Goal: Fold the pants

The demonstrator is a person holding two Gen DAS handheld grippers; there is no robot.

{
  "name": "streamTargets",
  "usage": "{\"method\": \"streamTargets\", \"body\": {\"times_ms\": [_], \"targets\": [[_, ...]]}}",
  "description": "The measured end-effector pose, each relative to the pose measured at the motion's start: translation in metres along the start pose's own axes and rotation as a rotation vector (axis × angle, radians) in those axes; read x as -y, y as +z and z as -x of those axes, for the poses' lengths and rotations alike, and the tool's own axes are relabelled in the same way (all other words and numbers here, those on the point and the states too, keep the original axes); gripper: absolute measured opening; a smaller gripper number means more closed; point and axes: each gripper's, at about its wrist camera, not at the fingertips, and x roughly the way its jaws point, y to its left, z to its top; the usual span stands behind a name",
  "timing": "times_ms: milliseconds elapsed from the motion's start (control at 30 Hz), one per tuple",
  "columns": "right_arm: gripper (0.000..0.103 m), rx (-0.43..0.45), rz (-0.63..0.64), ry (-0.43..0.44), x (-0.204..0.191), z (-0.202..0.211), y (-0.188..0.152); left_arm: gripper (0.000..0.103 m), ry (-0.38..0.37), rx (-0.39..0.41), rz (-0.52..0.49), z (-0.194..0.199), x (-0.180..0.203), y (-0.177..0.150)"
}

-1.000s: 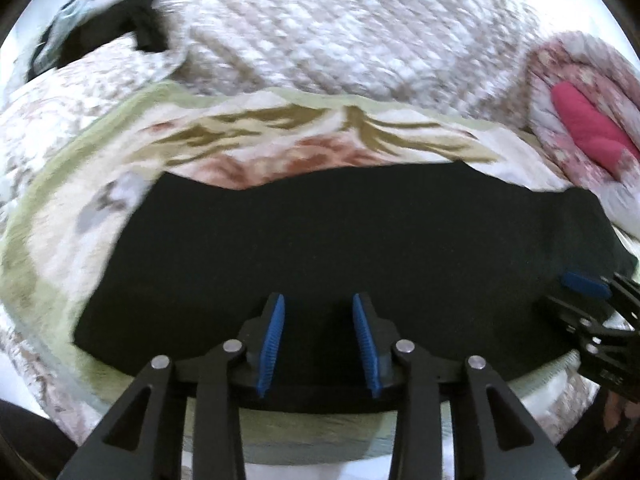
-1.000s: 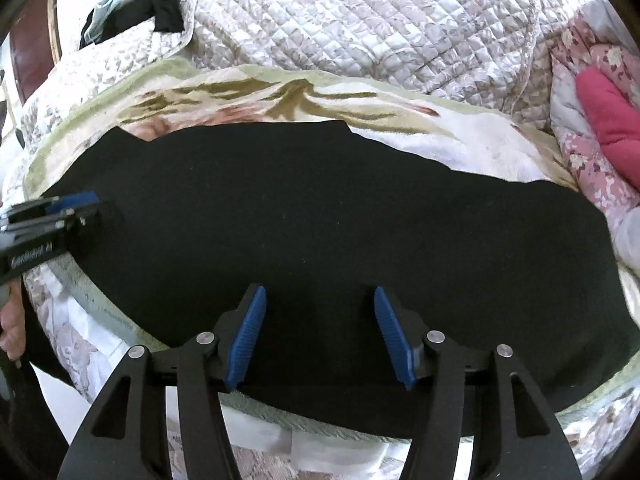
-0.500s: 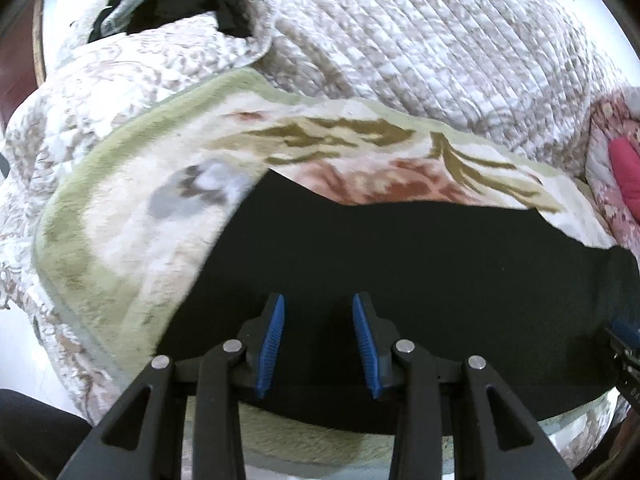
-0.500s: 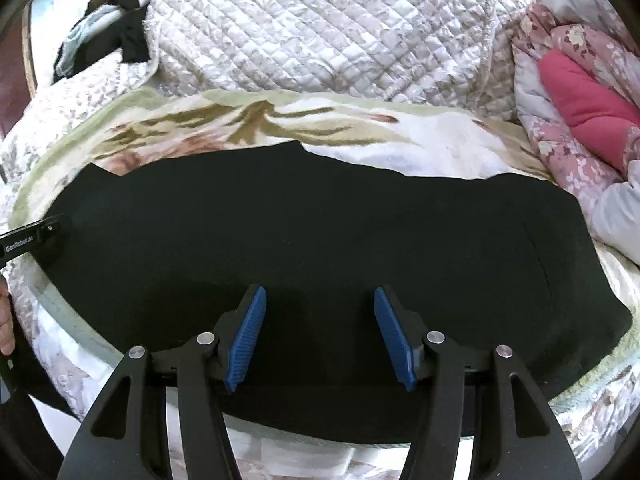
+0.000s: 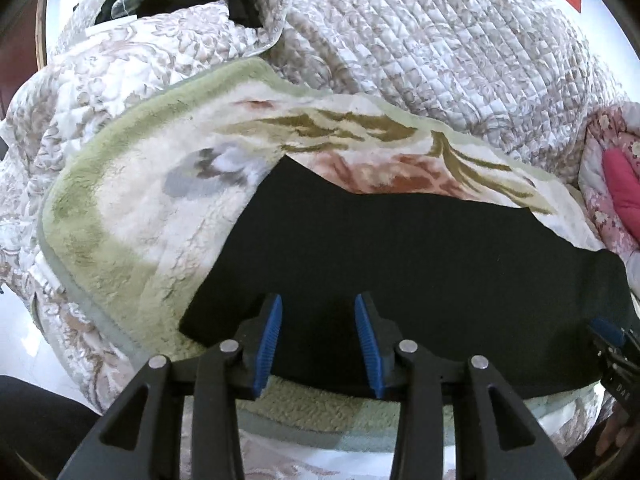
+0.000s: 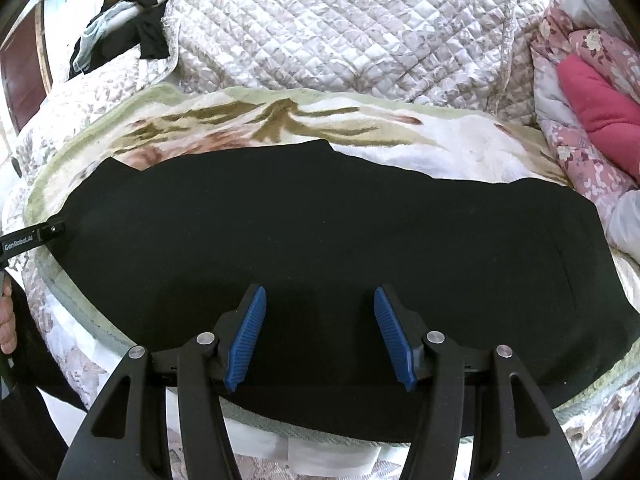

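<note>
Black pants (image 5: 400, 260) lie flat and stretched out sideways on a flowered blanket (image 5: 140, 200). My left gripper (image 5: 318, 304) hangs over the near edge of the pants close to their left end. Its jaws are opening, the blue pads are apart and grip no cloth. My right gripper (image 6: 320, 294) stands open above the near edge of the pants (image 6: 320, 220), around their middle, with nothing between its pads. Its tip (image 5: 612, 340) also shows at the right edge of the left wrist view. A finger of the left gripper (image 6: 52, 232) reaches in from the left.
A quilted cover (image 5: 440, 40) is heaped behind the blanket. Pink flowered bedding (image 6: 592, 100) is bunched at the right. Dark clothes (image 6: 120, 36) lie at the back left. A person's hand (image 6: 6, 320) shows at the left edge. The bed's front edge runs just below the pants.
My left gripper has shifted left along the pants toward their left end and rolled a little. The right gripper has stayed where it was.
</note>
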Motion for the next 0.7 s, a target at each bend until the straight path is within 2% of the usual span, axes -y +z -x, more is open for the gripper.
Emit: {"method": "streamTargets", "body": {"times_ms": [100,200,333,467,567,633,700], "targets": [[0.057,-0.005,0.000,0.008,-0.001,-0.001,0.000,0.041,-0.005,-0.007,-0.008,0.003,0.000,-0.003],[0.057,0.003,0.012,0.018,-0.005,0.000,0.002,0.041,0.015,0.022,-0.007,0.009,-0.004,-0.003],[0.057,-0.001,0.020,0.024,-0.008,-0.001,0.002,0.045,0.059,0.057,0.057,0.013,-0.025,0.001],[0.057,-0.002,0.017,0.028,-0.008,-0.002,0.003,0.045,0.048,0.059,0.077,0.013,-0.034,0.000],[0.057,-0.006,0.020,0.030,-0.009,-0.002,0.003,0.052,0.105,0.104,0.083,0.021,-0.039,-0.001],[0.057,-0.008,0.020,0.031,-0.009,-0.003,0.003,0.054,0.098,0.084,0.124,0.020,-0.049,-0.003],[0.057,-0.011,0.017,0.034,-0.009,-0.004,0.004,0.054,0.058,0.040,0.158,0.014,-0.054,-0.007]]}}
